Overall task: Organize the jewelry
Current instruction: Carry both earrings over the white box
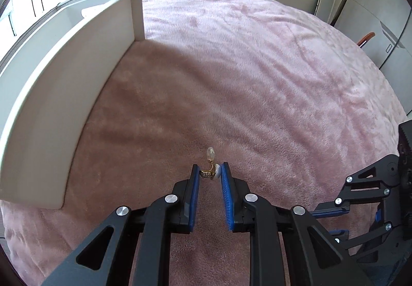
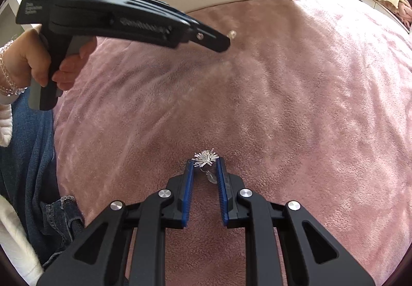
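The left gripper (image 1: 209,174) pinched a gold earring (image 1: 209,172) at its fingertips, lifted off the pink bed cover (image 1: 257,67) beside the white tray (image 1: 64,111), probably its destination. The right gripper (image 2: 205,166) pinched a silver spray earring (image 2: 206,157) nearer.

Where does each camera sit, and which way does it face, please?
Left wrist: rides the left tongs, facing over the pink plush blanket beside the white tray wall; they pinch a gold clip earring.
Right wrist: rides the right tongs, pinching a silver starburst earring; the person's hand shows.
Shared: blanket, tray, and each view shows the other tongs.
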Demonstrator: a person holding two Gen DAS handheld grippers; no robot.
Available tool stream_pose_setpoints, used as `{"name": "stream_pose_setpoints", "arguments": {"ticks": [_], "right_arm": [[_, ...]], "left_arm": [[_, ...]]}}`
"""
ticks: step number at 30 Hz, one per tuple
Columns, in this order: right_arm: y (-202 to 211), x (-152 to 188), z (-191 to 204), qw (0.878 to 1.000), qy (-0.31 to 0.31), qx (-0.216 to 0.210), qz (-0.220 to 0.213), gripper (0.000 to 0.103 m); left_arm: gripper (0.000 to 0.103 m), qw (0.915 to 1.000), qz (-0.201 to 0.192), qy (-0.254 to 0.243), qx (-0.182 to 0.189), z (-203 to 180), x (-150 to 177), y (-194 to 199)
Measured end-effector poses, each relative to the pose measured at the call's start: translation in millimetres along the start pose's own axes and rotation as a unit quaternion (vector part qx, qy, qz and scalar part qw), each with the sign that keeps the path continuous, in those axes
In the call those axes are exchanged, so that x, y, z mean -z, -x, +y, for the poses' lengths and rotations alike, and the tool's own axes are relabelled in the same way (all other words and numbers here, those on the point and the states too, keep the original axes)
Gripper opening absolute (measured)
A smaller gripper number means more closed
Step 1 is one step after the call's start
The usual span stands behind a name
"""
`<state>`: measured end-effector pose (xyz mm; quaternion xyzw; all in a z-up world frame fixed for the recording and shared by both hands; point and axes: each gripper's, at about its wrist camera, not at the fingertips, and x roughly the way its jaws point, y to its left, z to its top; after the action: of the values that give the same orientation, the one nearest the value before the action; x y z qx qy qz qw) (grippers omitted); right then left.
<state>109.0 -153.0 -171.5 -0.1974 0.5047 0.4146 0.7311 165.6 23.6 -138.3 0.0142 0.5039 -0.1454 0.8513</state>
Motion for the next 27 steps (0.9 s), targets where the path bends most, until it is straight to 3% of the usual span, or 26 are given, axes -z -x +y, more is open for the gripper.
{"name": "stream_pose_setpoints", "arguments": {"ticks": [15,27], "right_arm": [[41,-13,-23,0.998,-0.025,0.014,-0.05,0.018],[103,-113,-20,0.99,0.015,0.038,-0.133,0.018]], "left_arm": [[0.022,0.9984,-0.051,-0.021,-0.008,-4,-21,58],[0.022,0.9955,-0.089,0.004,-0.034,34,-34,111]]}}
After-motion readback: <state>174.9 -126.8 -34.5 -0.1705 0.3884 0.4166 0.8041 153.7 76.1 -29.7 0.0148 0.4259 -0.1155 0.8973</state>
